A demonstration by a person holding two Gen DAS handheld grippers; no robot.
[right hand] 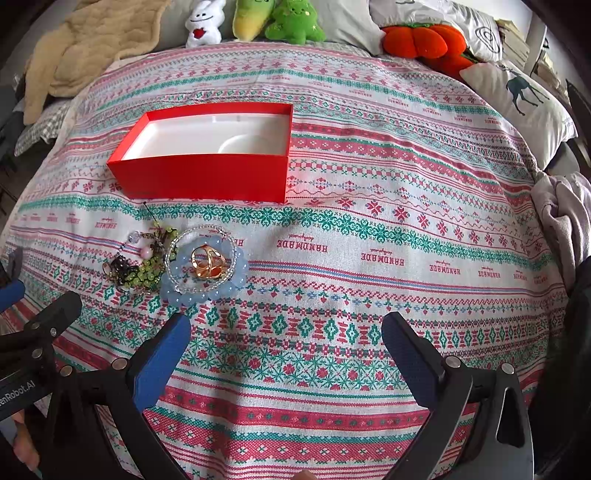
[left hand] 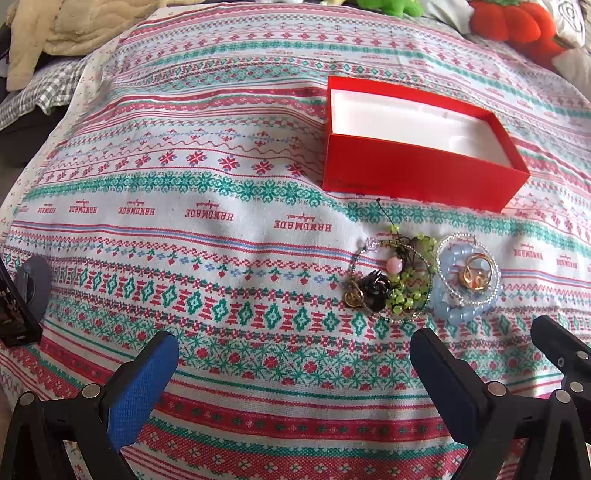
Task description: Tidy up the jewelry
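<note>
A patterned cloth (right hand: 369, 229) in red, green and white bands, printed with "HANDMADE", covers the bed in front of you. Closest to you, your left tongs (left hand: 295, 373) hang over it with their blue-padded fingers spread wide and nothing between them. Your right tongs (right hand: 286, 354) are released the same way, gaping over bare cloth, just beside the left pair.

Just past the fingertips lies the jewelry in a small heap: a black flower piece (left hand: 376, 288) and green beads (left hand: 406, 291) tangled with a pink bead on the left, touching a pale blue bead bracelet (right hand: 207, 284) on the right. Gold rings (right hand: 208, 264) rest inside that bracelet, under a thin clear-bead loop.

Beyond the heap, near it but apart, sits an open red box (right hand: 207, 177) with a white moulded lining.

Farther back, plush toys line the bed's far edge: a white bunny (right hand: 203, 24), green ones, an orange pumpkin (right hand: 424, 40). A beige blanket (right hand: 85, 48) lies at the far left and a deer-print pillow (right hand: 517, 99) at the right.
</note>
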